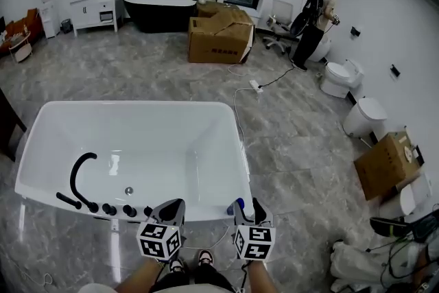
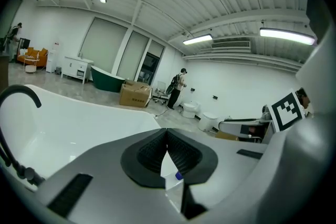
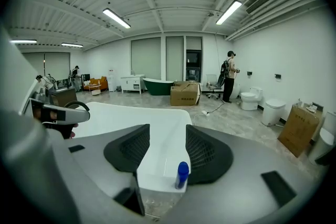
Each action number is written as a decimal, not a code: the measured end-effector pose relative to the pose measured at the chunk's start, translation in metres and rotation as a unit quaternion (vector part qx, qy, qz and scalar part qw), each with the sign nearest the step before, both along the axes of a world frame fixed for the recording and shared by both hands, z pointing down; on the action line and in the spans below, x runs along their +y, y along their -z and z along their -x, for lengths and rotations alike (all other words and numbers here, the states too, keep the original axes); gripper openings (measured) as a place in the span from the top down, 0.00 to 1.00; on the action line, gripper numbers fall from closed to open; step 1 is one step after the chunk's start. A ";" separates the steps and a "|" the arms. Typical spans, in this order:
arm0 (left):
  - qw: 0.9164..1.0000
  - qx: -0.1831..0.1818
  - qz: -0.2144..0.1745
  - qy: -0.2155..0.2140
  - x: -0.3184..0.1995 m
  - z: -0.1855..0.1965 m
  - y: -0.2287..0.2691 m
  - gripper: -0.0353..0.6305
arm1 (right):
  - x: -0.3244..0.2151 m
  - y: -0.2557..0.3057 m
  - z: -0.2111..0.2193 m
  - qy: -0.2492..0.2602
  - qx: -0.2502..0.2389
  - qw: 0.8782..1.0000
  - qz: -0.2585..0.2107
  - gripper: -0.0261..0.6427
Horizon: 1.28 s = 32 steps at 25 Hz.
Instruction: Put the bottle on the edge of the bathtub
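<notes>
Bottle [image 3: 181,174]: blue, stands upright on the bathtub [image 1: 137,104] corner edge.
Left tongs [image 2: 167,132]: pressed together, empty.
Right tongs [image 3: 168,131]: spread, holding nothing.

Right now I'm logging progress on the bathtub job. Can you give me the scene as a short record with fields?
bottle: blue, upright on the bathtub's near right corner edge
bathtub: white, black tap on its near rim
left gripper: shut, empty
right gripper: open, clear of the bottle
task: bottle appears placed
</notes>
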<state>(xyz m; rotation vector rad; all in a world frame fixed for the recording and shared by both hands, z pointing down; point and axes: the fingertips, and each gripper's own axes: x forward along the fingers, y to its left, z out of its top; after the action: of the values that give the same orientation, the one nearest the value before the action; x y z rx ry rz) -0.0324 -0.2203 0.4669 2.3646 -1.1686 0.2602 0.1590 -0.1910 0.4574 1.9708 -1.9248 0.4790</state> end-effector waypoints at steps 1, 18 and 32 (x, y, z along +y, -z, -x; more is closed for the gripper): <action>1.000 0.002 -0.005 -0.001 0.000 0.002 0.005 0.92 | 0.001 0.005 0.001 -0.003 0.002 1.000 -0.005 0.63; 0.994 0.027 -0.065 -0.078 0.010 -0.023 0.043 0.92 | 0.041 0.035 0.004 -0.065 0.019 0.997 -0.034 0.88; 0.991 0.007 -0.079 -0.105 0.017 -0.059 0.042 0.92 | 0.061 0.035 -0.029 -0.100 0.022 0.994 -0.029 0.91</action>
<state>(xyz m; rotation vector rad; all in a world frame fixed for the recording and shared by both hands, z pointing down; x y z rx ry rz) 0.0265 -0.2030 0.4245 2.6275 -0.9656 0.2278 0.1879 -0.1302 0.4224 2.2048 -1.7411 0.4307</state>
